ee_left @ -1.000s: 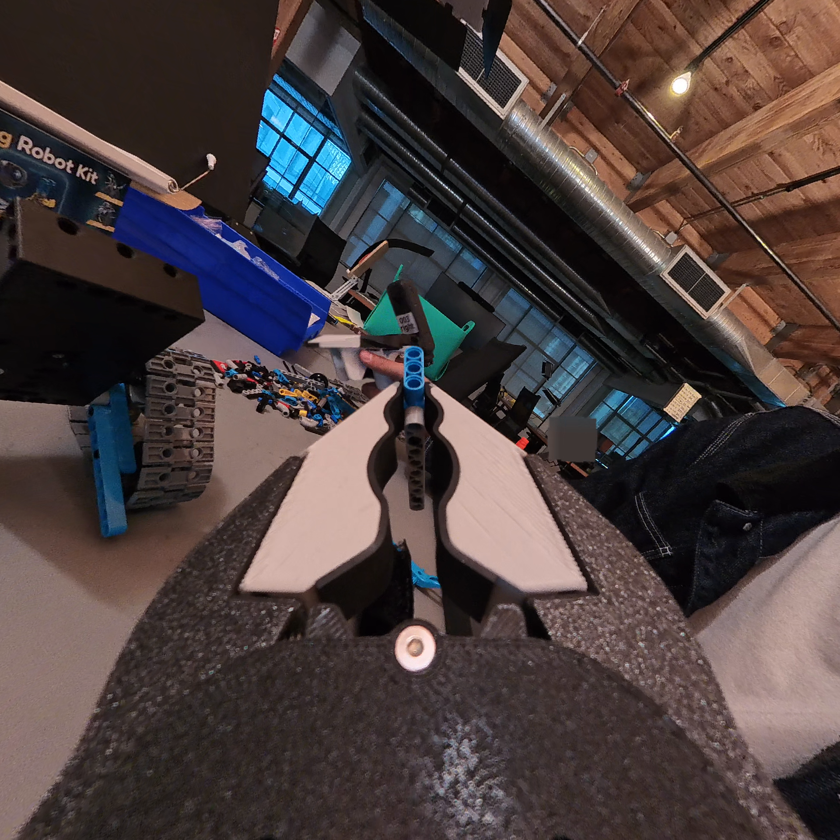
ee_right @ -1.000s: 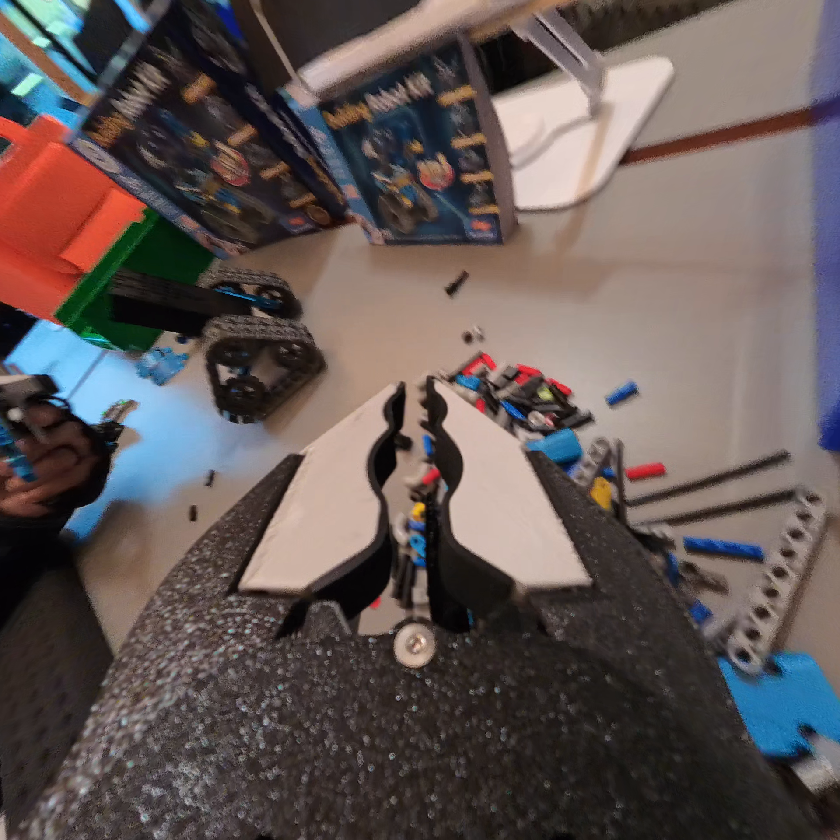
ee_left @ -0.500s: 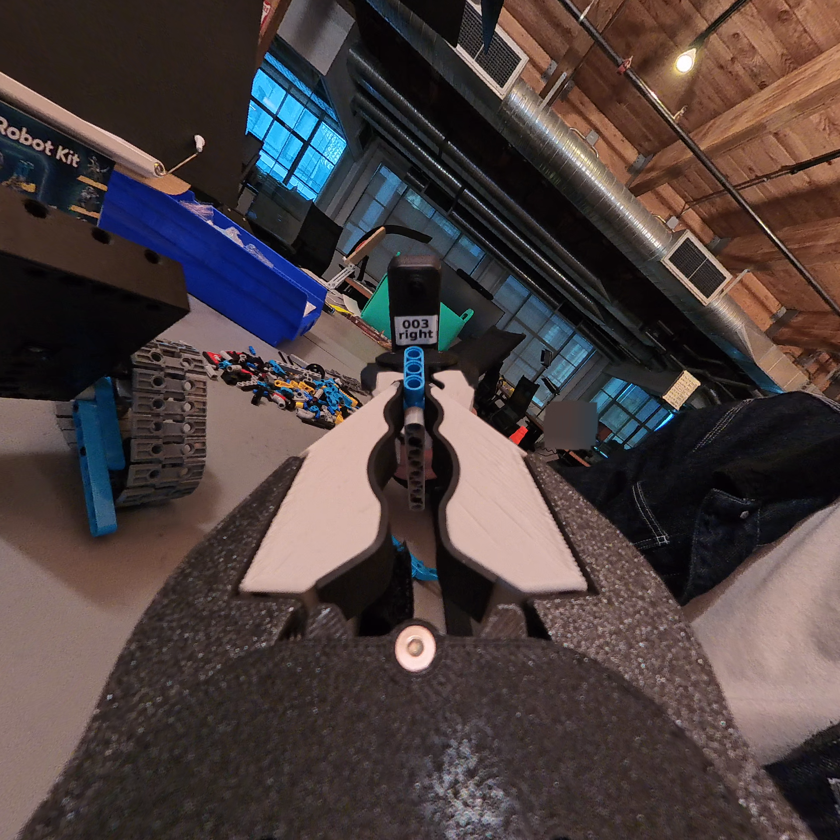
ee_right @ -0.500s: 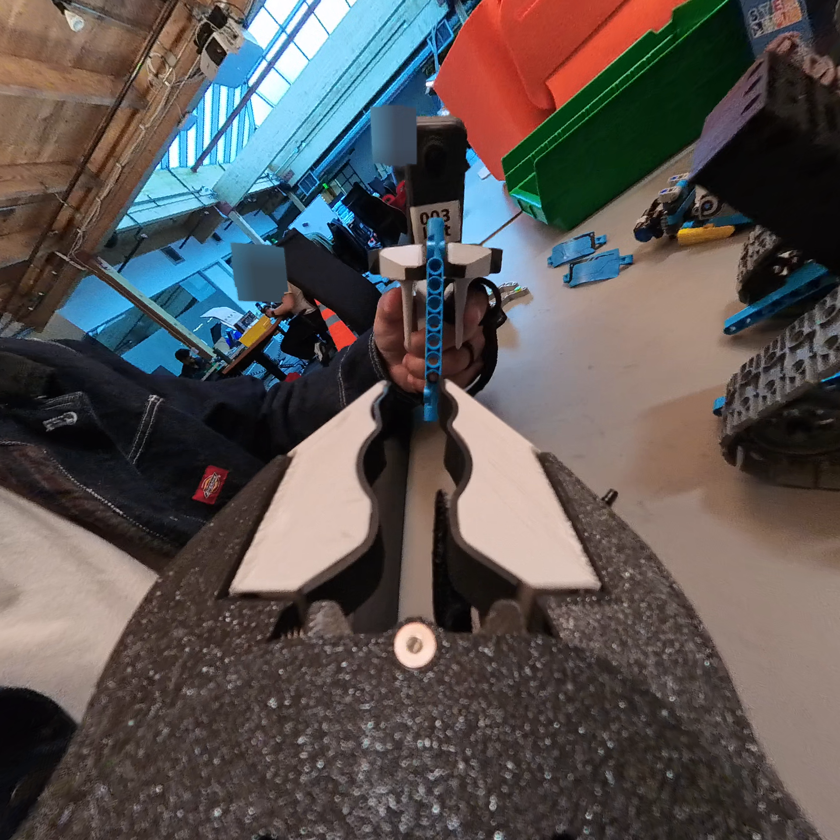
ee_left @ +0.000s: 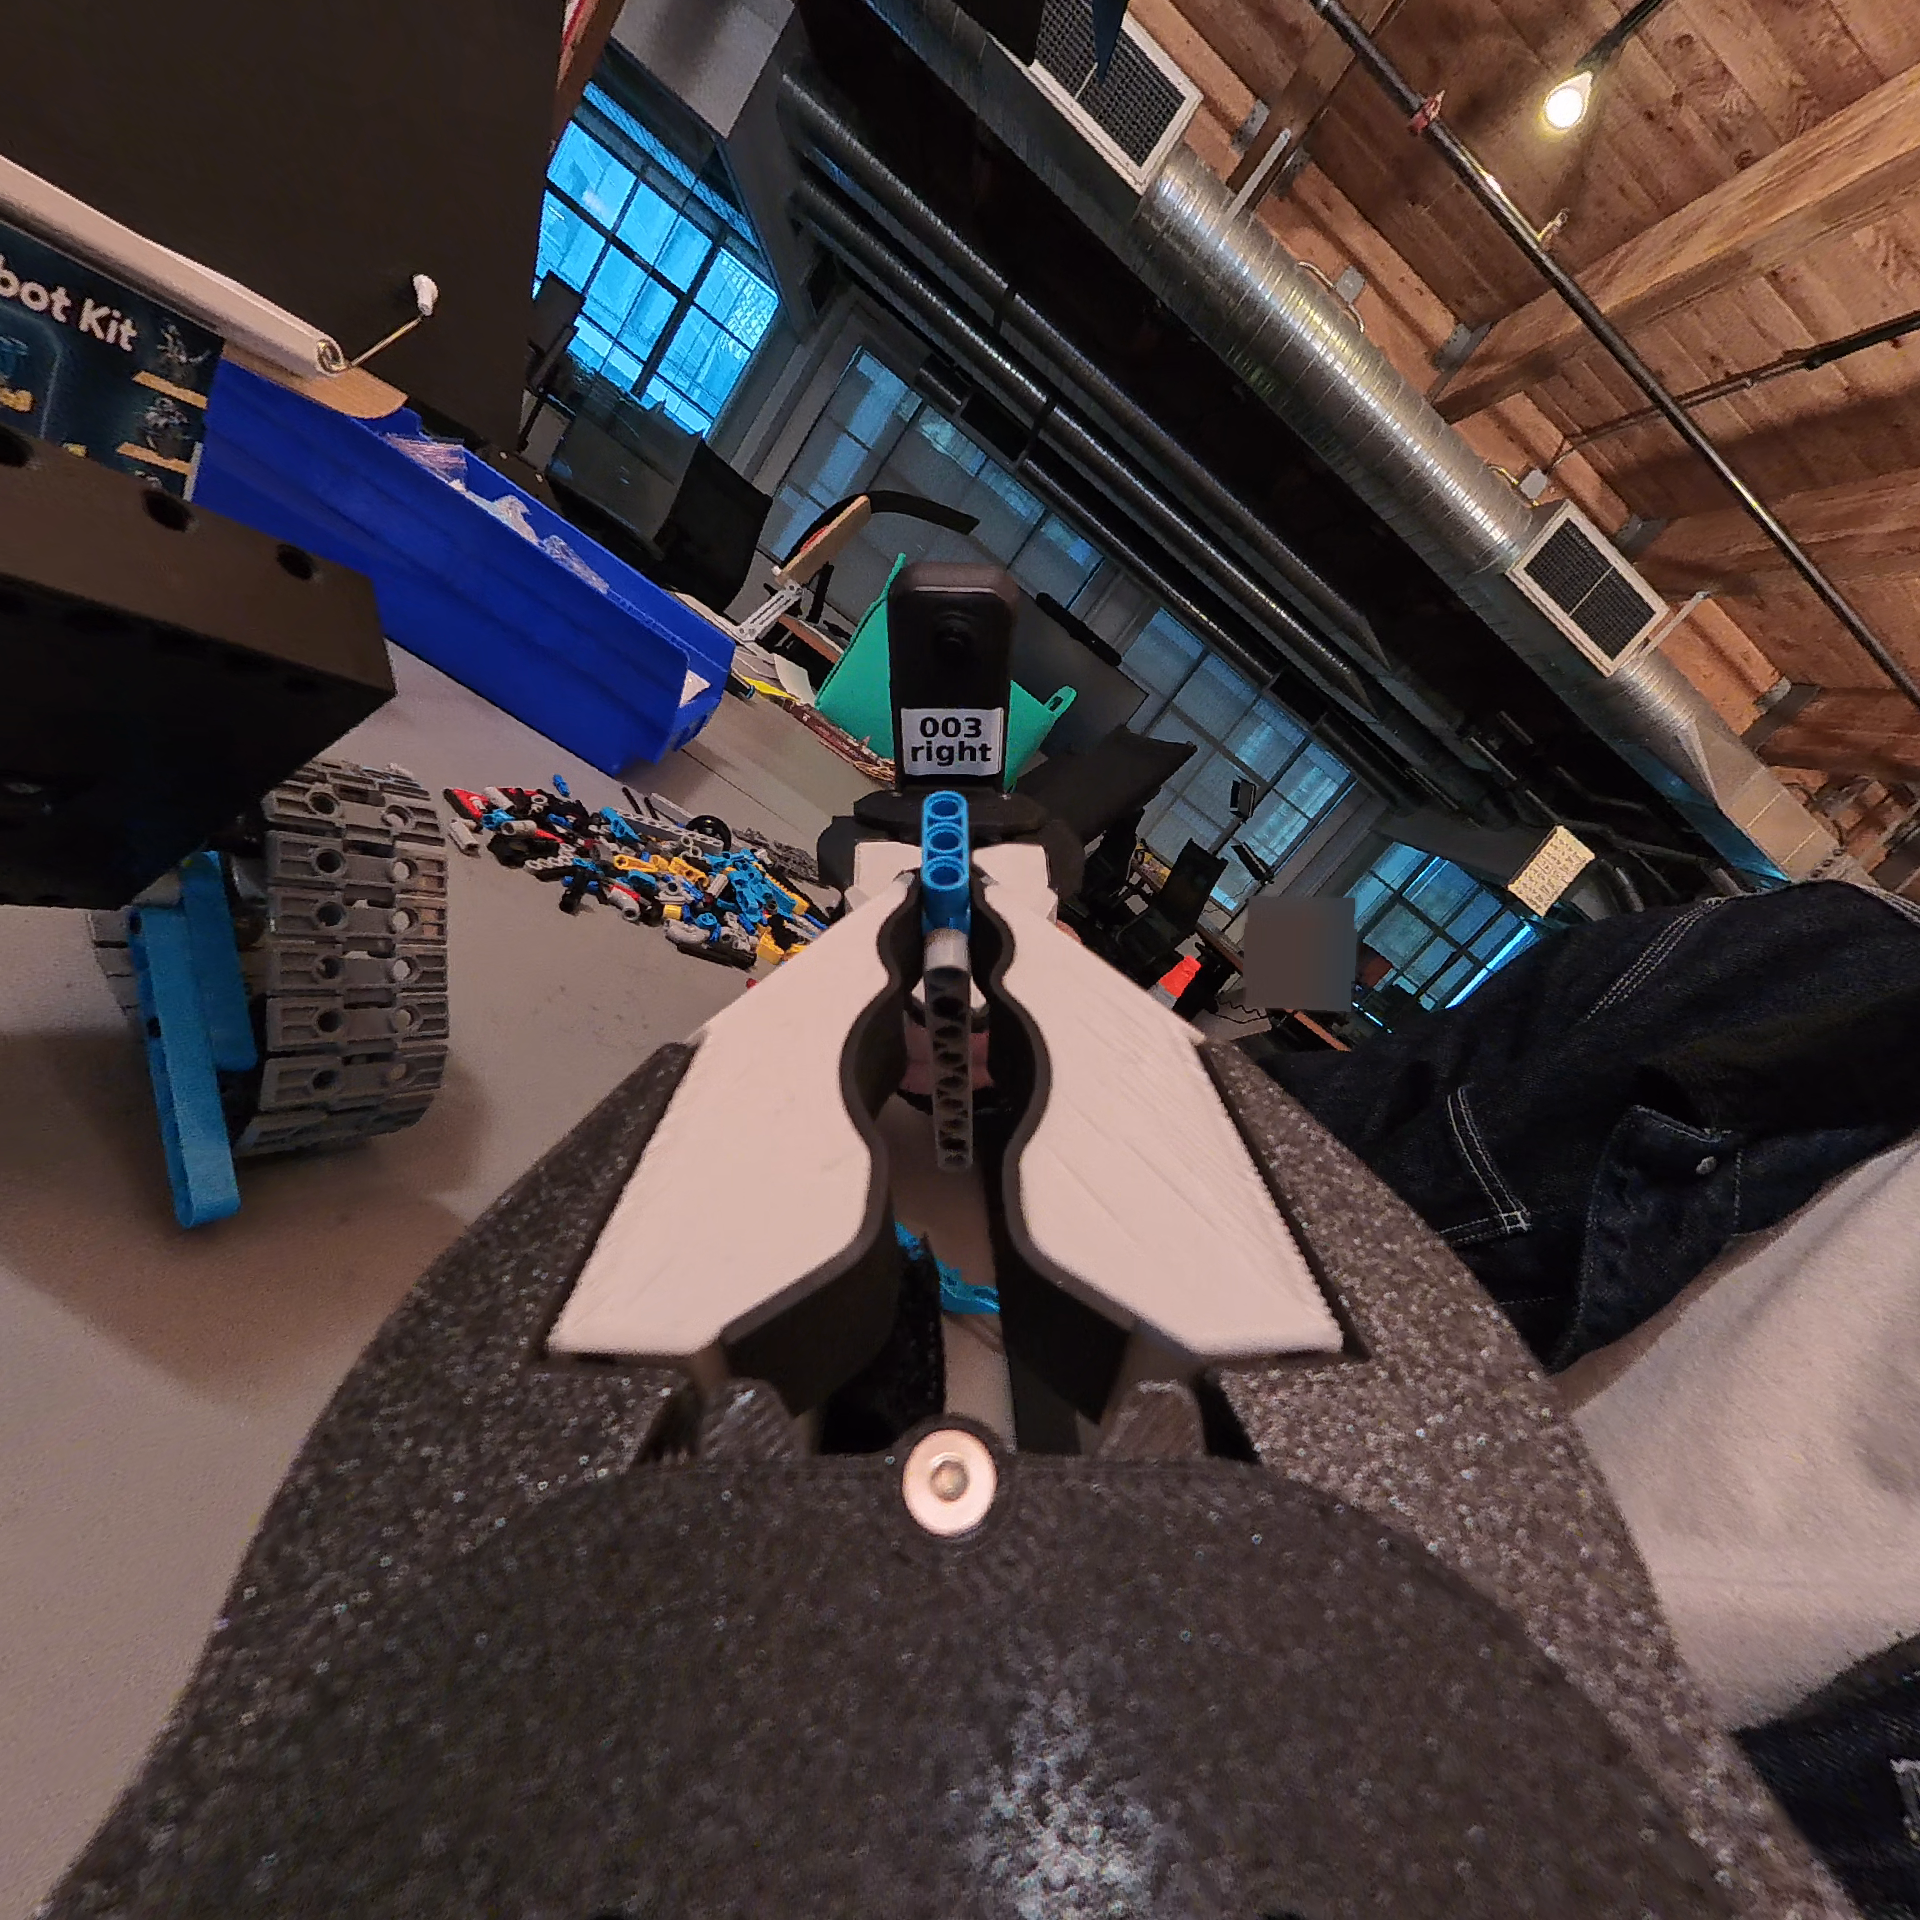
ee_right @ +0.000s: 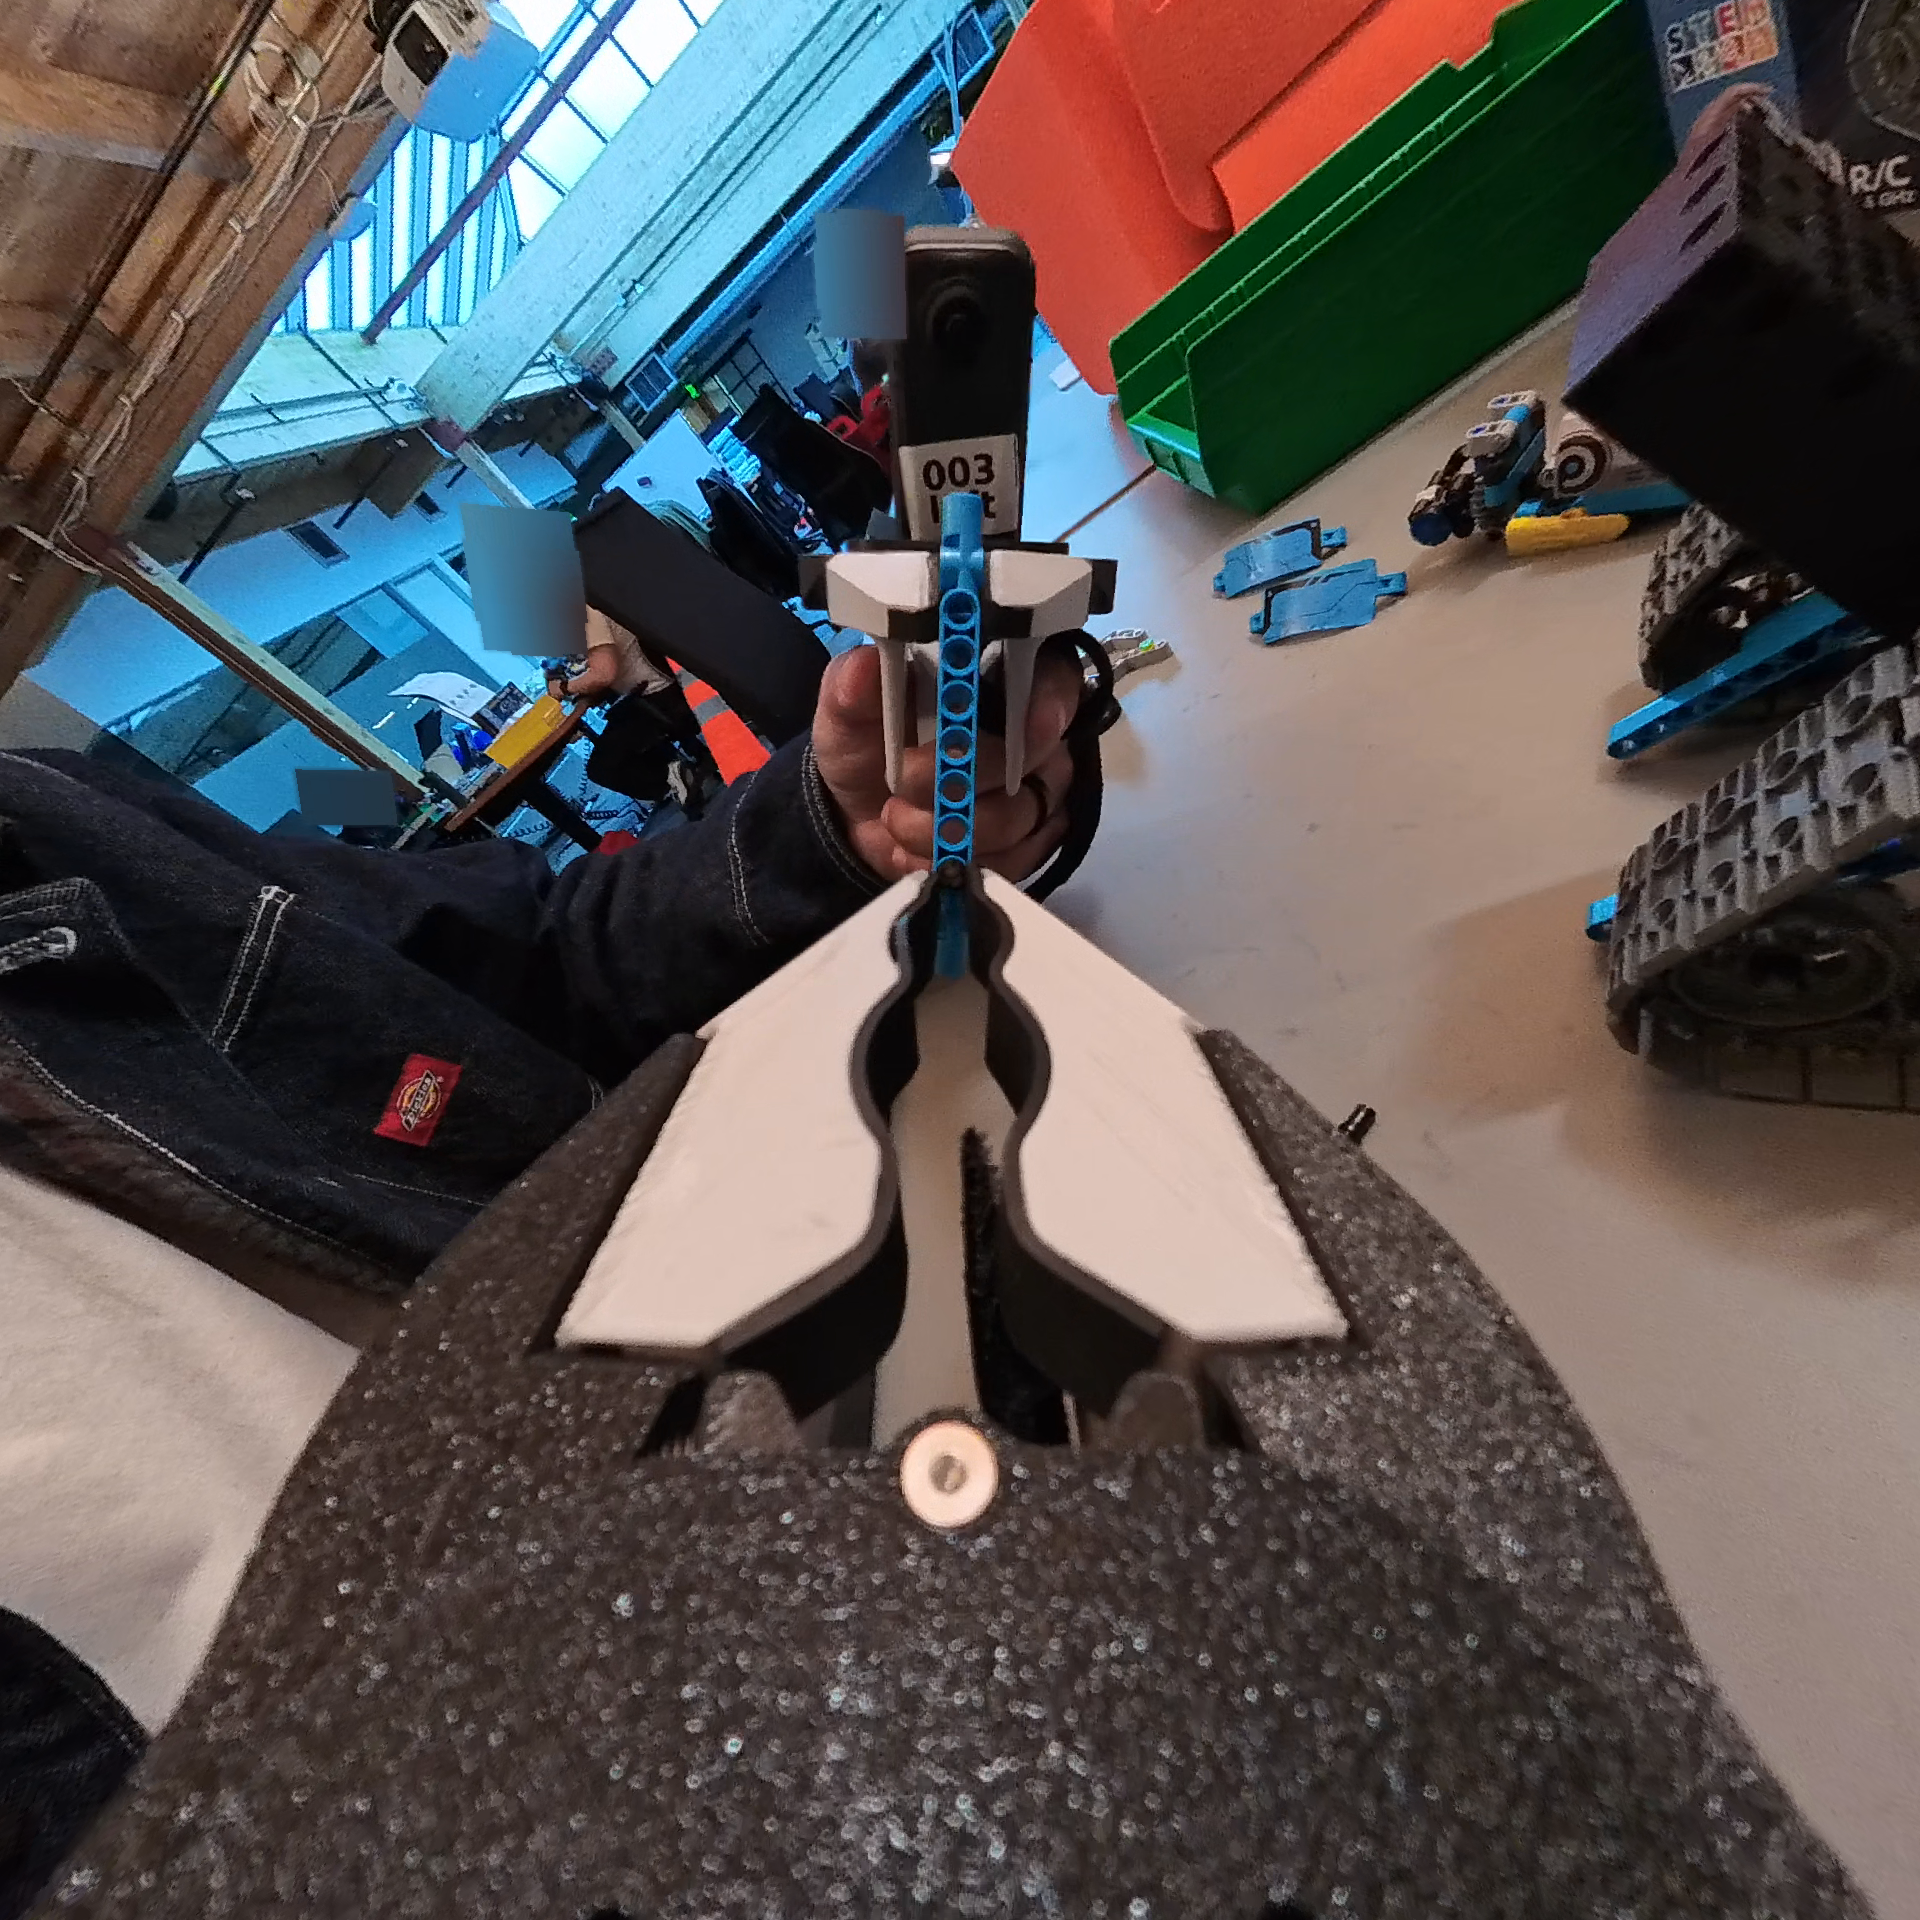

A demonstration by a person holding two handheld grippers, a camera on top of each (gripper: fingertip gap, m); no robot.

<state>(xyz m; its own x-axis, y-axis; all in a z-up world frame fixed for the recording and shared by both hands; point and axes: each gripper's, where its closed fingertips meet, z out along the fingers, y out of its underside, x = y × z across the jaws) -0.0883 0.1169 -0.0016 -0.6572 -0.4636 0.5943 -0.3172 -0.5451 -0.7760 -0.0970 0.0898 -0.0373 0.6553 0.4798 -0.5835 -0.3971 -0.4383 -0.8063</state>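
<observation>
A white printed sticker (ee_left: 950, 740) marks one black camera, another sticker (ee_right: 958, 476) the other; a blue kit box (ee_left: 94, 343) and red jacket patch (ee_right: 417, 1099) bear lettering.

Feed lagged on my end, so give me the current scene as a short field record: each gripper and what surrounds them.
left gripper: shut on blue beam, joined to a dark grey beam
right gripper: shut on the blue beam's far end
facing: grippers point at each other
table: loose parts pile, tracked vehicle, blue bin
right-view side: green bin
</observation>
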